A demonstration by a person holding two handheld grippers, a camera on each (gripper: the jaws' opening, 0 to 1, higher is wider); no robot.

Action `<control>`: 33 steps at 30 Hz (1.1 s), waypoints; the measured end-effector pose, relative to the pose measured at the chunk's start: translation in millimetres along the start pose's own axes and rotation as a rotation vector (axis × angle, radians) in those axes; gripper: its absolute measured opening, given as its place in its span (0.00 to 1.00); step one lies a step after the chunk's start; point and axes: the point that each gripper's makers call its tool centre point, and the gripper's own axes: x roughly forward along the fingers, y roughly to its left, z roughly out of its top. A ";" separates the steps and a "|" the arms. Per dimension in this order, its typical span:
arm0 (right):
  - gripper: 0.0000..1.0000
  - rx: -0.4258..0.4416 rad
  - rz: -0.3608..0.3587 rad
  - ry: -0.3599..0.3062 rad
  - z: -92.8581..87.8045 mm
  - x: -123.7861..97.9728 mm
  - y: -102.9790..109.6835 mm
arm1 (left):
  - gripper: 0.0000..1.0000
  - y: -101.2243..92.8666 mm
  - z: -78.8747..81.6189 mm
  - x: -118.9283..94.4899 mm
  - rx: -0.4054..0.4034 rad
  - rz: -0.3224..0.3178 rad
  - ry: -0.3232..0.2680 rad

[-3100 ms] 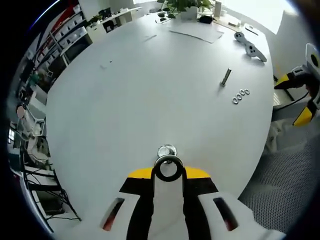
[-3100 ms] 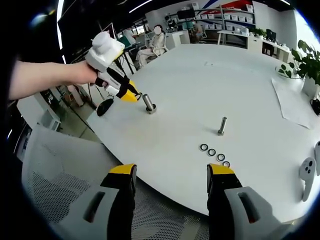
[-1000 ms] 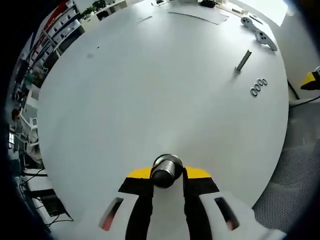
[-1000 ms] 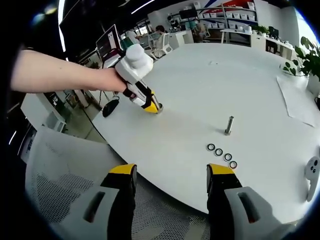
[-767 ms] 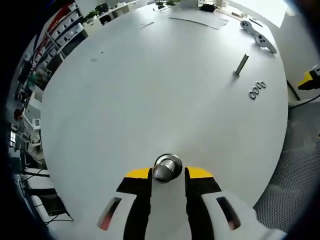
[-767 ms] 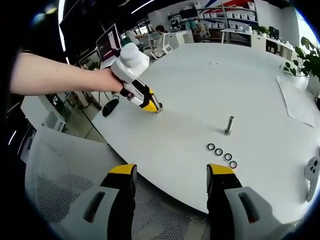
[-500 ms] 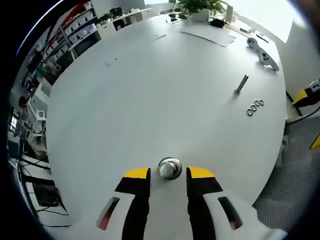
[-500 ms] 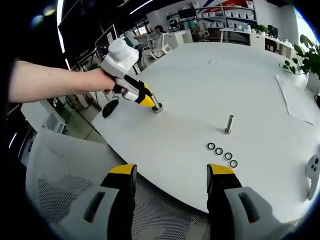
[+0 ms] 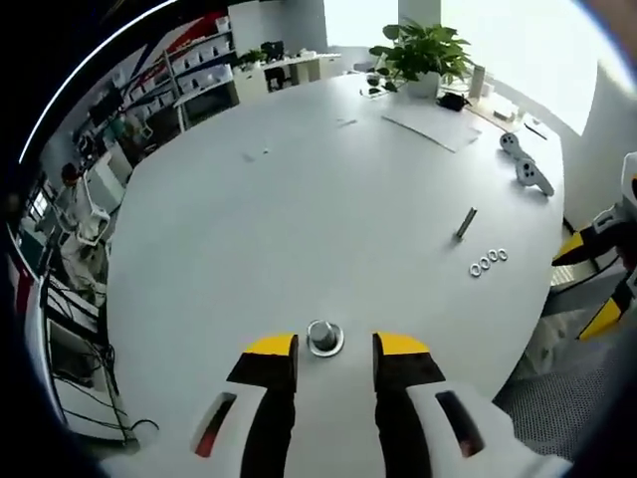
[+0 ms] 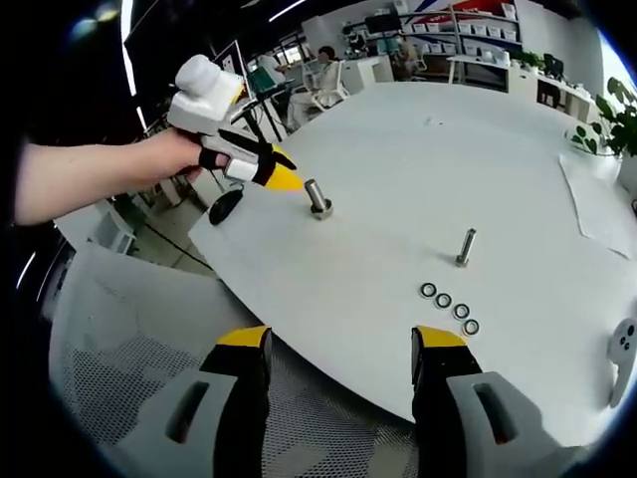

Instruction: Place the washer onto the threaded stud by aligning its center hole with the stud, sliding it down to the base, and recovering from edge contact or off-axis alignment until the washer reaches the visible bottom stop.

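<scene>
Left gripper (image 9: pixel 335 351) — jaws spread, holding nothing — hovers just short of the stud (image 9: pixel 323 338), washer (image 9: pixel 325 349) at its base. Right gripper (image 10: pixel 340 349) hangs spread too, spare washers (image 10: pixel 449 308) ahead.

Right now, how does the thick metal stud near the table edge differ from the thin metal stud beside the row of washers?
The thick metal stud looks wider and shorter than the thin metal stud. The thick one has a ring-like washer around its base; whether the thin one has any is too small to tell. The thick one stands near the left tool; the thin one stands by four loose washers. Both stand upright on the white table.
</scene>
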 end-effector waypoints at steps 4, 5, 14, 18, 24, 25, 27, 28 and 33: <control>0.59 -0.014 0.010 0.009 -1.6 0.9 3.6 | 0.30 -9.0 -6.1 -9.9 -0.019 -0.006 -0.014; 0.59 -0.016 0.012 0.010 -1.7 0.9 4.1 | 0.30 -9.3 -8.0 -10.7 -0.022 -0.005 -0.015; 0.59 -0.019 0.022 0.013 -2.4 1.9 6.3 | 0.30 -16.8 -15.4 -37.0 -0.079 0.012 -0.071; 0.59 -0.022 0.018 0.017 -3.0 1.7 5.9 | 0.31 -19.3 -16.6 -44.9 -0.121 0.015 -0.104; 0.59 -0.004 0.027 0.013 -2.5 1.8 6.7 | 0.33 -27.8 -21.8 -53.9 -0.134 0.019 -0.119; 0.59 -0.005 0.029 0.011 -1.8 2.0 7.4 | 0.33 -28.5 -22.3 -56.1 -0.135 0.022 -0.122; 0.59 -0.005 0.034 0.008 -0.9 2.4 8.7 | 0.33 -28.3 -23.3 -61.0 -0.147 0.028 -0.136; 0.59 -0.005 0.036 0.008 -0.9 2.5 9.3 | 0.33 -28.6 -24.2 -63.4 -0.153 0.031 -0.143; 0.59 -0.006 0.038 0.008 -0.9 2.0 9.6 | 0.34 -32.2 -26.9 -71.4 -0.182 0.032 -0.163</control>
